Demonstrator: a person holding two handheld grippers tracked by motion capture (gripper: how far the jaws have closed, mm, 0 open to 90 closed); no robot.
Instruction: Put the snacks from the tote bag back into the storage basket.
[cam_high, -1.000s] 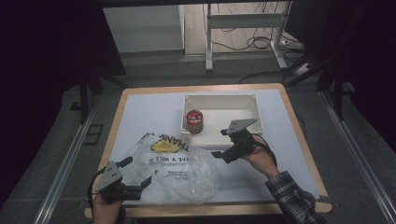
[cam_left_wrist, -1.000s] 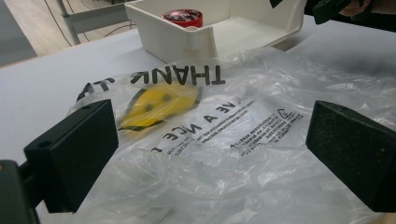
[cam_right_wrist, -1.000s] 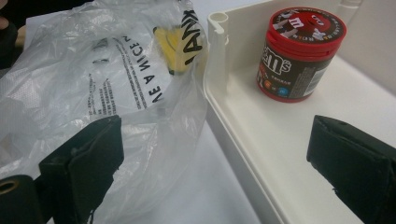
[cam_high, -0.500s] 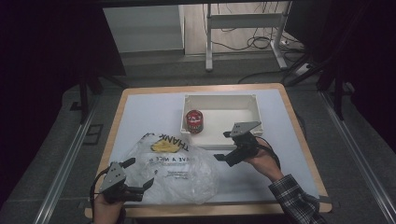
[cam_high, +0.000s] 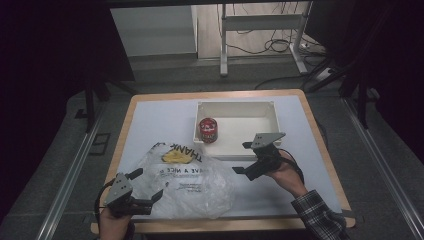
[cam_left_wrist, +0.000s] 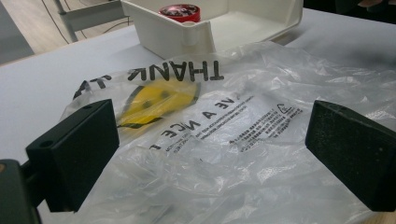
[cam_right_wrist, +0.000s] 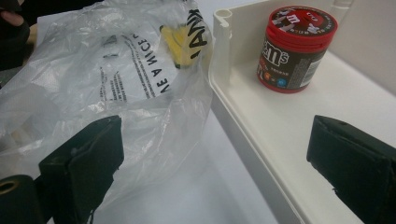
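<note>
Little has shifted: right gripper (cam_high: 246, 157) edges nearer, hovering wide open and empty between the crumpled clear plastic bag (cam_high: 190, 175) and white tray (cam_high: 274, 111). Left gripper (cam_high: 145, 185), open, waits at the bag's near-left edge, ready to pinch.

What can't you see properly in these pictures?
- Small print on the plastic bag: too small and crinkled, left gripper view.
- Inside the bag: hidden by cloudy folds, high view.
- The red can: cut off by the top edge and white tray wall, left gripper view.
</note>
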